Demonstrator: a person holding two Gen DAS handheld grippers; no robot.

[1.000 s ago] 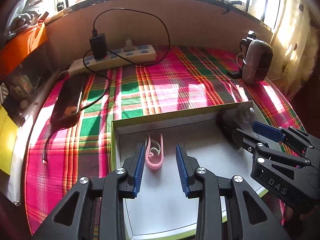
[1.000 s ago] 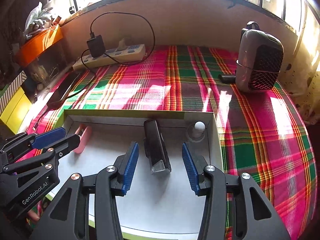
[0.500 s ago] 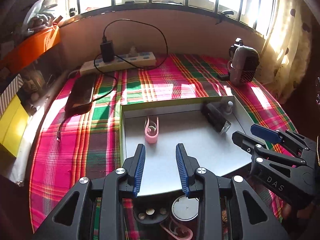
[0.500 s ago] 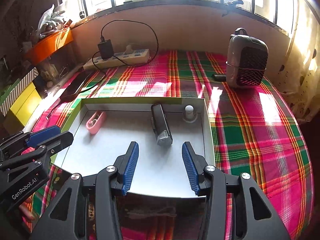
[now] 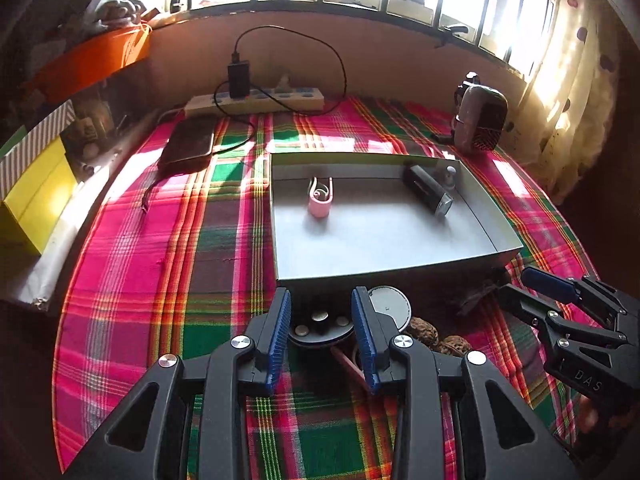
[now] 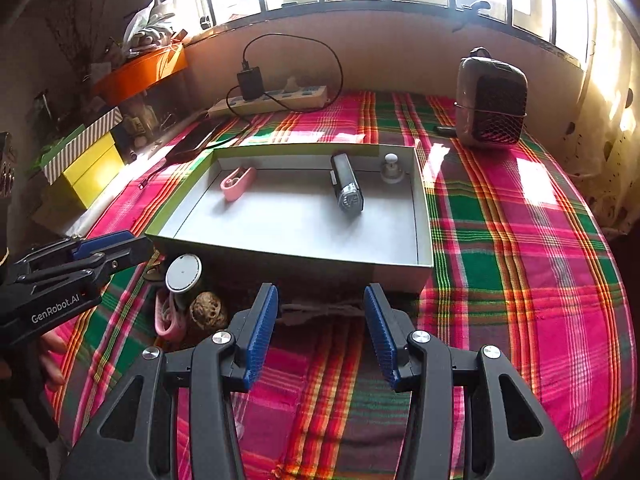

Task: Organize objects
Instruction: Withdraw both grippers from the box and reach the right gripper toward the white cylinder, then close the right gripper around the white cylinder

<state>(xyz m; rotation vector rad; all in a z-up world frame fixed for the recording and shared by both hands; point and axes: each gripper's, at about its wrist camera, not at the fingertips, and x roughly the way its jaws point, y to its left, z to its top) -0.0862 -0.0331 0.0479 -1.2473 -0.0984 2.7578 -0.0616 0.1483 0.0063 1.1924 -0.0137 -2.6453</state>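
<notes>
The cloth (image 6: pixel 520 240) is plaid in pink, green and orange. The box (image 6: pixel 424 216) is grey inside with a green rim, holding a pink clip (image 6: pixel 236 184) and a black torch (image 6: pixel 346 184).

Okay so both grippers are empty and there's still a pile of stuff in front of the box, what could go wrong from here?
The leftovers crowd together: the round disc, walnut and pink clip touch, so the left gripper may nudge neighbours. The flashlight lying in the box could roll. The right gripper might bump the box wall.
</notes>
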